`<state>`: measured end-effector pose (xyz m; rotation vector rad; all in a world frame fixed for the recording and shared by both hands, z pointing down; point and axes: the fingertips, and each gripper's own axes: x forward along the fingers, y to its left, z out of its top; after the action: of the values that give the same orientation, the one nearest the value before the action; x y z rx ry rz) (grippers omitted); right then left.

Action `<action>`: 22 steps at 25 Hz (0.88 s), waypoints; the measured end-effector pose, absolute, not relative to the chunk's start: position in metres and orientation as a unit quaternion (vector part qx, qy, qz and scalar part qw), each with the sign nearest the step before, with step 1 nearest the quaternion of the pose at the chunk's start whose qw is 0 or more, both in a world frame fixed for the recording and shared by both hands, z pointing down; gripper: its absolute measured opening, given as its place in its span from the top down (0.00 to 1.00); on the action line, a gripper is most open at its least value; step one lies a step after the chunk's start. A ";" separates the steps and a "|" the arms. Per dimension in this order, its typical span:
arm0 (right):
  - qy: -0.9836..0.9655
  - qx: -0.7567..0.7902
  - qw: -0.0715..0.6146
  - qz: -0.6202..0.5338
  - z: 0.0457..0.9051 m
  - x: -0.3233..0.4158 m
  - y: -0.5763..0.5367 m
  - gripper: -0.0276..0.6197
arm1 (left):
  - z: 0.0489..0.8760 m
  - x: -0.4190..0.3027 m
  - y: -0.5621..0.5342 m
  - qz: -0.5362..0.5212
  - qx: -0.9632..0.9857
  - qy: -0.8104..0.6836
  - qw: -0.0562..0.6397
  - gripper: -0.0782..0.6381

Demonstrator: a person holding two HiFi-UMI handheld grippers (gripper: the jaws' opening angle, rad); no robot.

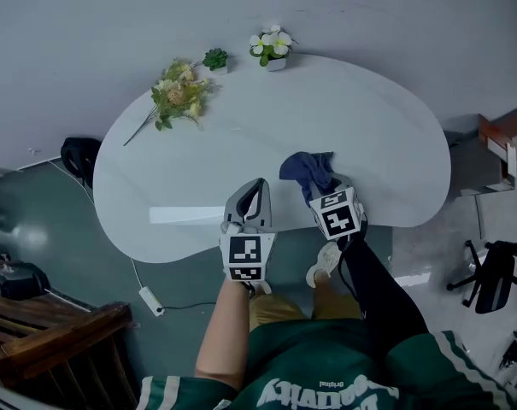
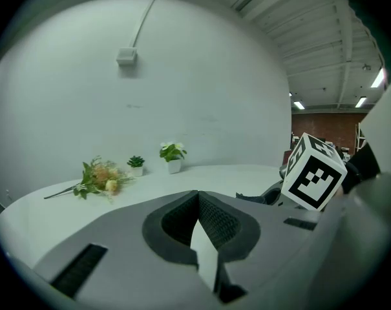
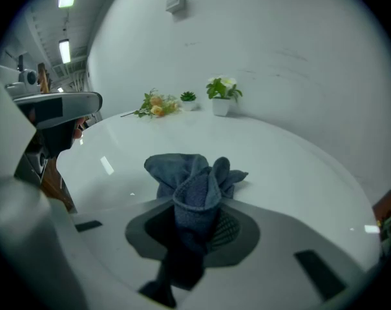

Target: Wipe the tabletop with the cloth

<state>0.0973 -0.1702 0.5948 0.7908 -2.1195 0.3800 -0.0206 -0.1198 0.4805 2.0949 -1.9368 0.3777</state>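
A dark blue cloth point(image 1: 308, 170) lies bunched on the white tabletop point(image 1: 241, 143) near its front edge. My right gripper point(image 1: 319, 190) is shut on the cloth point(image 3: 194, 187), whose folds spill forward onto the table in the right gripper view. My left gripper point(image 1: 256, 196) hovers over the front edge just left of it, jaws together with nothing between them point(image 2: 198, 228). The right gripper's marker cube point(image 2: 313, 171) shows at the right of the left gripper view.
A loose bouquet point(image 1: 179, 96), a small green potted plant point(image 1: 214, 60) and a white-flowered pot point(image 1: 273, 48) stand along the table's far edge. A dark bag point(image 1: 79, 155) sits on the floor at left, wooden furniture point(image 1: 53, 323) at lower left, an office chair point(image 1: 496, 272) at right.
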 end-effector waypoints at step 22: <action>-0.762 0.483 0.378 0.208 0.590 0.412 -0.271 0.81 | 0.479 0.248 -0.250 0.152 0.829 -0.529 0.102 0.90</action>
<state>0.4120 -0.2706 0.5895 1.2348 -1.9463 0.5318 0.2477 -0.2496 0.4786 2.4470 -1.5631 0.4487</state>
